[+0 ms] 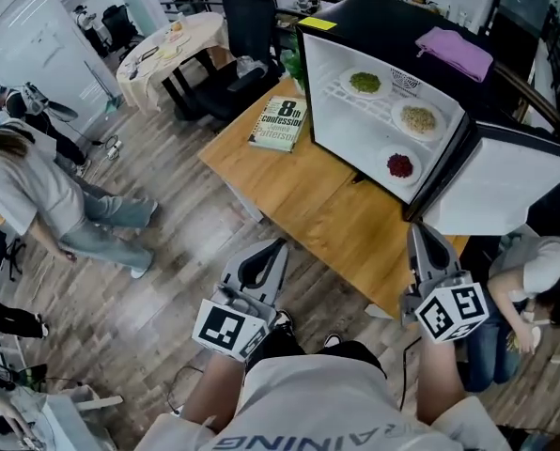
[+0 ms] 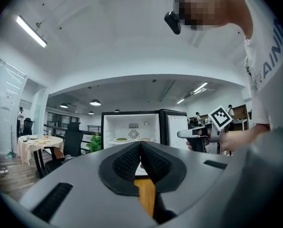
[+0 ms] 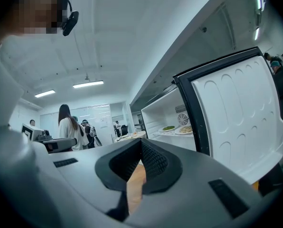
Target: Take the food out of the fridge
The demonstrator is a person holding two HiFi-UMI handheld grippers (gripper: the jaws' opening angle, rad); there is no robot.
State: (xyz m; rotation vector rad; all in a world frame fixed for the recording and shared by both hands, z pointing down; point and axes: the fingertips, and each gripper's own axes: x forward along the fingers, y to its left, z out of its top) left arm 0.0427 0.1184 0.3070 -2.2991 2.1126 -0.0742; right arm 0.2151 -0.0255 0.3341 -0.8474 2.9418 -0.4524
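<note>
Left hand-held gripper [image 1: 278, 245] and right hand-held gripper [image 1: 417, 228], jaws together, empty, before open fridge [image 1: 334, 111] beside book [image 1: 280, 123].

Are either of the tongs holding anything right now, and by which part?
Nothing is held. The left tongs and the right tongs are both shut and empty, short of the open fridge.

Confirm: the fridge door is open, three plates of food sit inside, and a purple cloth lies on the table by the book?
Wrong in one place: the head view shows the purple cloth on top of the fridge, not on the table by the book. The rest holds.
</note>
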